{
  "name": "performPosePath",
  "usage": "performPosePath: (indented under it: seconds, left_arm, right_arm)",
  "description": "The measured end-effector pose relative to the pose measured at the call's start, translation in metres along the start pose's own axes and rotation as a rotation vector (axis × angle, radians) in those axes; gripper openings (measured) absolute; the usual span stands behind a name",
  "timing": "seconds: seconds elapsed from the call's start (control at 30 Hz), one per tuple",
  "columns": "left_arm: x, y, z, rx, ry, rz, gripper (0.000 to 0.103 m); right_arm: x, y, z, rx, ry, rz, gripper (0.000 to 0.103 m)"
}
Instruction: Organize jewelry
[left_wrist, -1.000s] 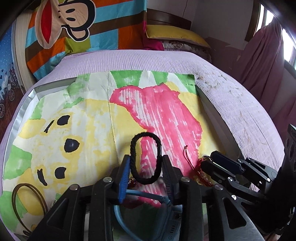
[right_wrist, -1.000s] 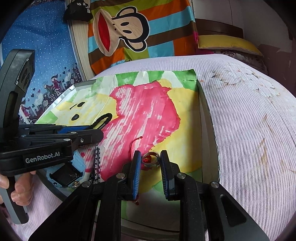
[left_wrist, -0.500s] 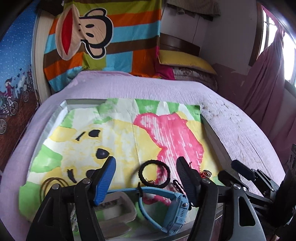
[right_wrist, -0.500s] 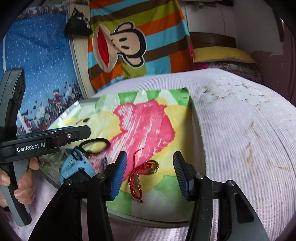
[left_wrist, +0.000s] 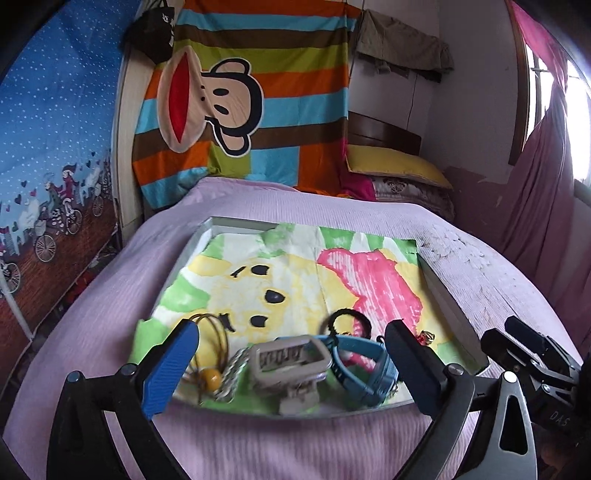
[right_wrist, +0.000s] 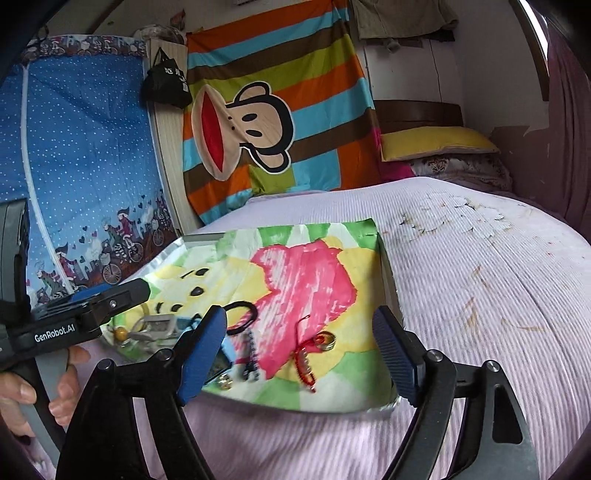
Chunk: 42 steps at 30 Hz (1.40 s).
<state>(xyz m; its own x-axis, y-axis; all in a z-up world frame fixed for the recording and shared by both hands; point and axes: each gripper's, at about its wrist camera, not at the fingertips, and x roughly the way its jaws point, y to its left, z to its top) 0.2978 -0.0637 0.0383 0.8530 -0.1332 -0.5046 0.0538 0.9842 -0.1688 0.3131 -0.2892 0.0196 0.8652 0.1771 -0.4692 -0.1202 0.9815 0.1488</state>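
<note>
I see both tongs released with nothing between them: my left gripper (left_wrist: 291, 363) and my right gripper (right_wrist: 301, 350) hang wide apart over the near edge of the tray (left_wrist: 448, 314). On its painted paper (left_wrist: 295, 280) I count two watches, one grey (left_wrist: 290, 360) and one blue (left_wrist: 364, 365). There is also one black braided ring (left_wrist: 347, 321), one red cord bracelet (right_wrist: 304, 360), one brown cord with a yellow bead (left_wrist: 210, 376) and one small metal ring (right_wrist: 327, 341).

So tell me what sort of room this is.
A bedroom, most likely: the tray of jewelry sits on a bed with a lilac cover, a yellow pillow at its head, and pink curtains beside it.
</note>
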Motion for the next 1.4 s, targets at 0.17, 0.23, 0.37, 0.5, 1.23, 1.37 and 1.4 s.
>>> performPosePath:
  seconds: [0.17,0.23,0.37,0.5,1.23,1.37,1.4]
  left_arm:
    - [-0.032,0.006,-0.01,0.02,-0.04,0.022,0.103]
    - [-0.043,0.008,-0.014,0.017,-0.052,0.022,0.103]
    - [-0.064,0.014,-0.022,-0.001,-0.076,0.026,0.103]
    - [-0.079,0.019,-0.031,-0.002,-0.099,0.044,0.103]
    - [-0.147,0.045,-0.084,0.014,-0.177,0.088,0.103]
    - [-0.156,0.045,-0.096,0.03,-0.195,0.105,0.103]
    - [-0.159,0.046,-0.1,0.032,-0.197,0.106,0.103]
  right_arm:
    - [-0.023,0.013,-0.007,-0.02,-0.018,0.012,0.087]
    - [-0.035,0.019,-0.011,-0.028,-0.028,0.015,0.087]
    - [-0.056,0.029,-0.018,-0.031,-0.04,0.03,0.096]
    - [-0.075,0.038,-0.024,-0.044,-0.053,0.039,0.1]
    - [-0.141,0.061,-0.067,-0.045,-0.114,0.055,0.102]
    - [-0.15,0.063,-0.079,-0.04,-0.118,0.057,0.102]
    - [-0.153,0.064,-0.082,-0.038,-0.121,0.057,0.102]
